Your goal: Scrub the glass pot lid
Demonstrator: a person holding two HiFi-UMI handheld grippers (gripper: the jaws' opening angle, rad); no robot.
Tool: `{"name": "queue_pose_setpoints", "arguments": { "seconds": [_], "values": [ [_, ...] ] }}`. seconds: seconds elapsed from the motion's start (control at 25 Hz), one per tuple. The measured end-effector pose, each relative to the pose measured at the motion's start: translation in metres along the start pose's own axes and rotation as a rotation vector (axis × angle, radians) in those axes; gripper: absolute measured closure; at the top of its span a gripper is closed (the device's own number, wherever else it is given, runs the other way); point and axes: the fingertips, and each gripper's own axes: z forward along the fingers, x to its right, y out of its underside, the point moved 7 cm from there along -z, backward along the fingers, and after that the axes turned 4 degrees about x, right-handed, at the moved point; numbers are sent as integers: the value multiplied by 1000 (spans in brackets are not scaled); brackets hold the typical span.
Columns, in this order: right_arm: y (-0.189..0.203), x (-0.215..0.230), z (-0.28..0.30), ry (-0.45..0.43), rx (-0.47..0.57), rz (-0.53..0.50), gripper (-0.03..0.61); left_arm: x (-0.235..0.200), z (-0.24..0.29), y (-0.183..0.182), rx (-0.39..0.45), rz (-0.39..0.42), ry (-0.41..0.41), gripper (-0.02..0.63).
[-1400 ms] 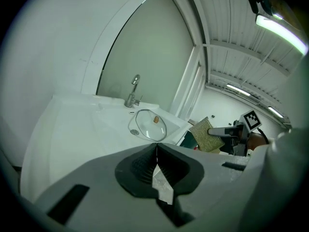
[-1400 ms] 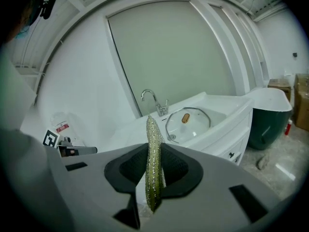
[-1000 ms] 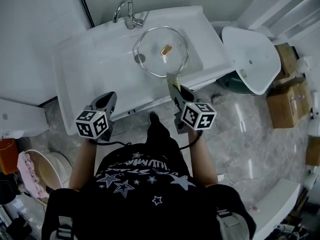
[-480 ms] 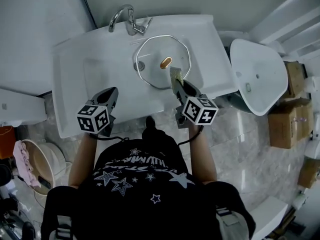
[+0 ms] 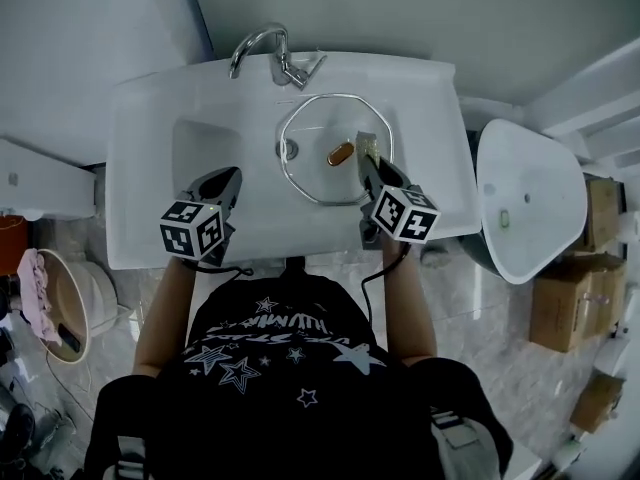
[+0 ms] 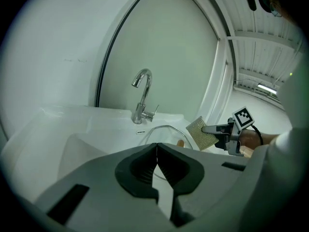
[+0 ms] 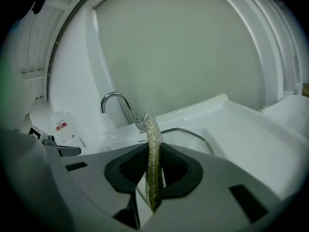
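The glass pot lid (image 5: 318,176) with its metal rim and gold knob (image 5: 340,153) lies in the white sink basin (image 5: 190,148), below the faucet (image 5: 268,50). My right gripper (image 5: 368,168) is shut on a gold scrub pad (image 5: 365,146), which it holds upright over the lid's right part. In the right gripper view the pad (image 7: 153,163) stands edge-on between the jaws, with the lid rim (image 7: 195,135) behind it. My left gripper (image 5: 225,181) hovers over the sink's front left, shut on nothing. From the left gripper view the lid (image 6: 161,130) and the pad (image 6: 202,133) lie ahead.
A white toilet bowl (image 5: 530,203) stands right of the sink, with cardboard boxes (image 5: 565,308) beyond it. A bucket (image 5: 70,308) sits on the floor at left. A white bottle (image 7: 62,125) stands on the sink's left ledge. A wall rises close behind the faucet (image 7: 118,103).
The person has stepped up to the sink. Both grippers have moved forward over it, and the right one with the pad has gone from the front rim to above the lid.
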Motion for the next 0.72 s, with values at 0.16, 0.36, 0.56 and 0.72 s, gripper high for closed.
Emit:
{"name": "queue_pose_setpoints", "arguments": {
  "seconds": [0.16,0.36,0.56,0.72],
  "values": [
    [-13,22,24,54,-5,-42,509,-1,6,-2,12,-27,-47,604],
    [-17,41,54,134,-35,-91,509,-4,10,-3,19,-52,-97,604],
    [-20,43,82,180,-55,-187,509,-11,6,2,5,-62,-116,604],
    [-18,48,100,265,-106,-263,509,-19,4,0,-4,-64,-108,604]
  ]
}}
